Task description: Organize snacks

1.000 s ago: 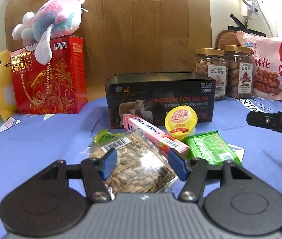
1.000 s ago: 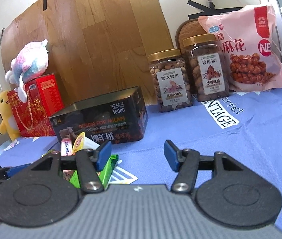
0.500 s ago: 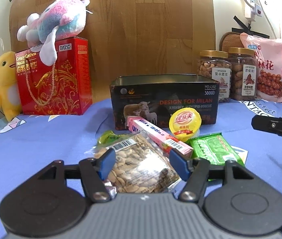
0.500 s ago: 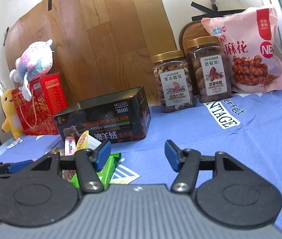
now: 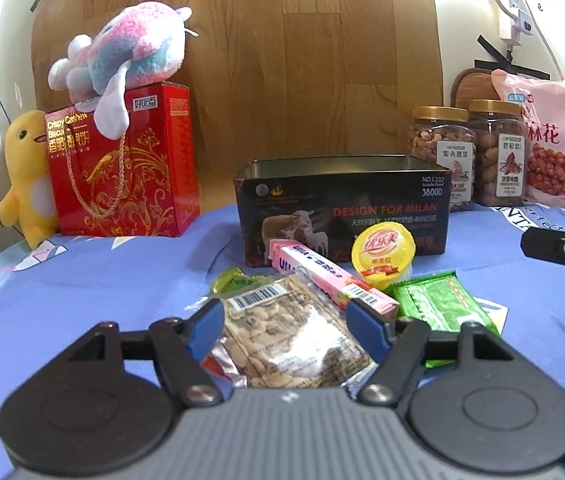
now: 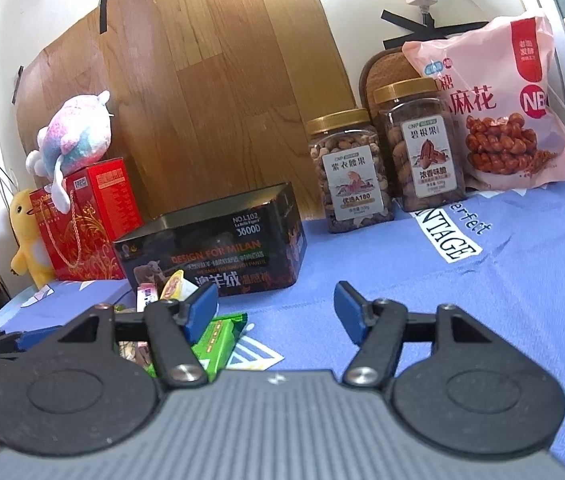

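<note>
A pile of snacks lies on the blue cloth in front of an open black tin [image 5: 342,216]: a clear bag of nuts [image 5: 290,340], a pink box [image 5: 322,276], a yellow jelly cup [image 5: 382,254], a green packet [image 5: 438,304]. My left gripper [image 5: 286,330] is open, its blue pads on either side of the nut bag, not closed on it. My right gripper [image 6: 276,310] is open and empty, to the right of the pile, over bare cloth. The tin [image 6: 218,252] and green packet [image 6: 218,338] also show in the right wrist view.
A red biscuit box [image 5: 122,168] with a plush toy [image 5: 122,56] on top and a yellow duck toy [image 5: 26,176] stand at the back left. Two nut jars [image 6: 350,176] [image 6: 422,148] and a pink snack bag [image 6: 494,116] stand at the back right against the wall.
The left gripper has dropped slightly and moved closer around the nut bag. The right gripper has shifted a little; both stay open.
</note>
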Demonstrator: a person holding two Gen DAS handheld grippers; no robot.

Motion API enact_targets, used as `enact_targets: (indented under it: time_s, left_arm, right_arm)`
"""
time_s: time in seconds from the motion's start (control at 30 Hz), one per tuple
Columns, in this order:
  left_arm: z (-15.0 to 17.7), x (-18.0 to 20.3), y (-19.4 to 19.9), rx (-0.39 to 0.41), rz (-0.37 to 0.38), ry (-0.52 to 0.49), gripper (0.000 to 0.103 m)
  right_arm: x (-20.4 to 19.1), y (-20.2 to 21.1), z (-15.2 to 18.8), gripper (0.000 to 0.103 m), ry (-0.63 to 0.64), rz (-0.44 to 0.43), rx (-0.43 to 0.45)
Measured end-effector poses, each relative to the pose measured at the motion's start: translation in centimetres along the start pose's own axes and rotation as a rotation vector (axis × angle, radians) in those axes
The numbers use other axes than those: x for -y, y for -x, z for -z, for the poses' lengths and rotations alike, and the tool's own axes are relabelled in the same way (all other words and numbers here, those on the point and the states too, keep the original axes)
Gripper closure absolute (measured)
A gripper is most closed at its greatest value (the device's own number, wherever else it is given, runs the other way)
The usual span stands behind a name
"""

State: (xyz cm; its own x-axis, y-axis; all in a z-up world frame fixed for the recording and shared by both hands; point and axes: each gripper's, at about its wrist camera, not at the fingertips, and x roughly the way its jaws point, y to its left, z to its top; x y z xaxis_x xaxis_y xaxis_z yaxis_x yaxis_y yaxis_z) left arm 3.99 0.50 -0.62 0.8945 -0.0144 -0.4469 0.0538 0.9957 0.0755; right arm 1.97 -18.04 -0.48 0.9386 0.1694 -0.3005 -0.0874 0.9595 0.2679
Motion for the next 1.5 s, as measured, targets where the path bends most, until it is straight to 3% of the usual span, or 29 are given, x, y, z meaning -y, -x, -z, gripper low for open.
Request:
enact_targets:
  time_s: [0.27, 0.4, 0.57, 0.77, 1.1, 1.33, 1.5]
  left_arm:
    - [0.0, 0.0, 0.1, 0.009, -0.012, -0.003, 0.031]
    - [0.0, 0.1, 0.5, 0.03, -0.014, -0.006, 0.02]
    - [0.0, 0.0, 0.5, 0.03, -0.012, -0.006, 0.016]
    - [0.2, -0.1, 1.3, 0.078, 0.007, -0.004, 0.001]
    - [0.2, -0.2, 1.4, 0.079, 0.016, 0.003, 0.0]
    - [0.2, -1.0, 1.5, 0.078, 0.065, 0.042, 0.0]
    - [0.3, -1.6, 2.2, 0.116, 0.079, 0.076, 0.001]
  right_arm:
    - [-0.2, 0.1, 0.0, 0.032, 0.014, -0.006, 0.001]
    - [-0.3, 0.2, 0.0, 0.031, 0.027, -0.01, 0.002]
    - [-0.4, 0.2, 0.1, 0.03, 0.036, -0.012, 0.001]
    - [-0.6, 0.2, 0.1, 0.029, 0.047, -0.015, -0.004]
    - [-0.8, 0.2, 0.2, 0.028, 0.062, -0.011, -0.015]
    - [-0.9, 0.1, 0.2, 0.028, 0.069, -0.017, -0.026]
    - [-1.0, 0.0, 0.2, 0.028, 0.074, -0.022, -0.031]
